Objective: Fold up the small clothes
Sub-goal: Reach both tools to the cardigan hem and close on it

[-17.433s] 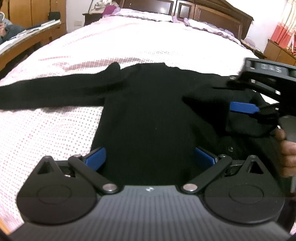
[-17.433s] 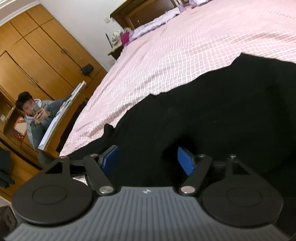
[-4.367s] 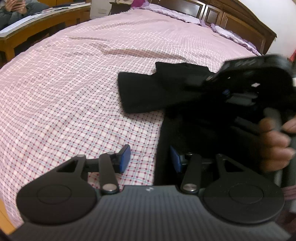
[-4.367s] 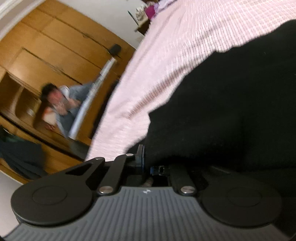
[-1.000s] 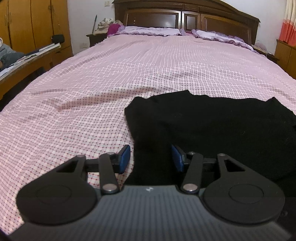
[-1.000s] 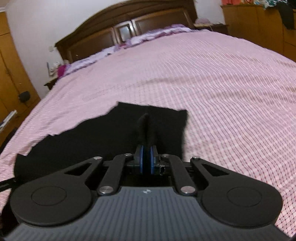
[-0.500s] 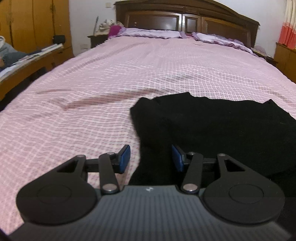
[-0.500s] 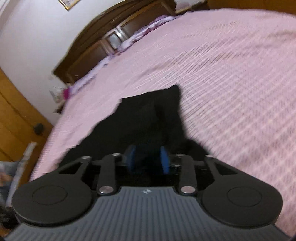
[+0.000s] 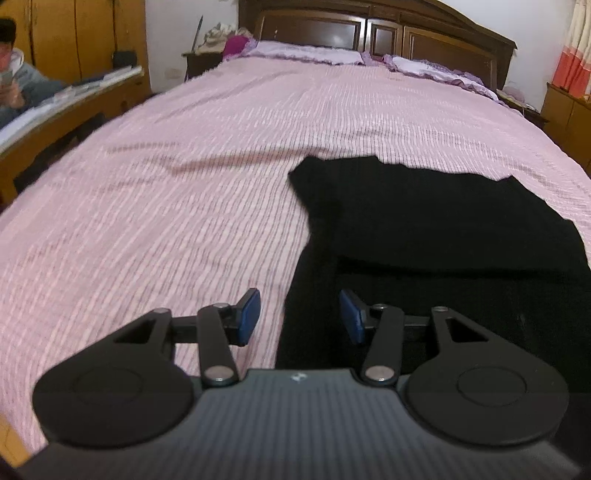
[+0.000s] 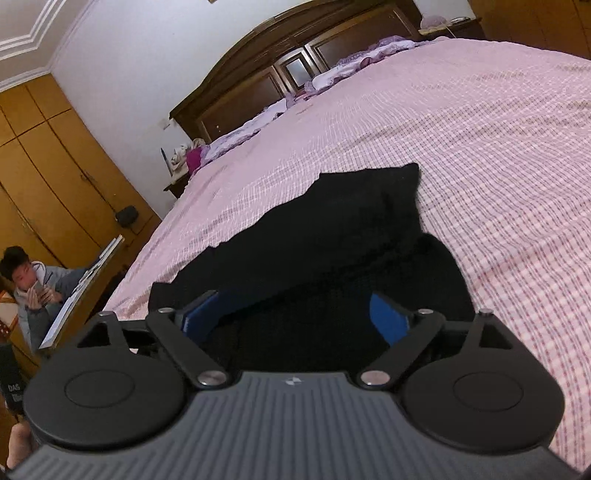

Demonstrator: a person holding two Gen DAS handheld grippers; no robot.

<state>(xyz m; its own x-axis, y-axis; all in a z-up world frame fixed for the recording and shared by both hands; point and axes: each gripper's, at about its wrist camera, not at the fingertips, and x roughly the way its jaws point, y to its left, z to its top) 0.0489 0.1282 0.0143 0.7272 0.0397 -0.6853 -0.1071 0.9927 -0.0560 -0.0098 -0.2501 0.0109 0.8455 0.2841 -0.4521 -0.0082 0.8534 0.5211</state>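
Note:
A black garment [image 9: 424,236] lies folded into a compact shape on the pink checked bedspread [image 9: 166,206], with an upper layer doubled over the lower one. My left gripper [image 9: 299,317] is open, hovering over the garment's near left edge, nothing between its blue pads. In the right wrist view the same black garment [image 10: 340,236] fills the middle, its far corner pointing toward the headboard. My right gripper [image 10: 295,317] stands wide open just above the cloth's near end, holding nothing.
A dark wooden headboard [image 9: 369,33] and purple pillows [image 9: 306,55] close off the far end of the bed. A wooden desk [image 9: 66,99] with a seated person [image 10: 33,284] is at the left. Wardrobes [image 10: 55,166] line the left wall.
My right gripper, shut on a pinch of the black cloth a second ago, has opened and let it go. The left gripper has drifted slightly left, still open.

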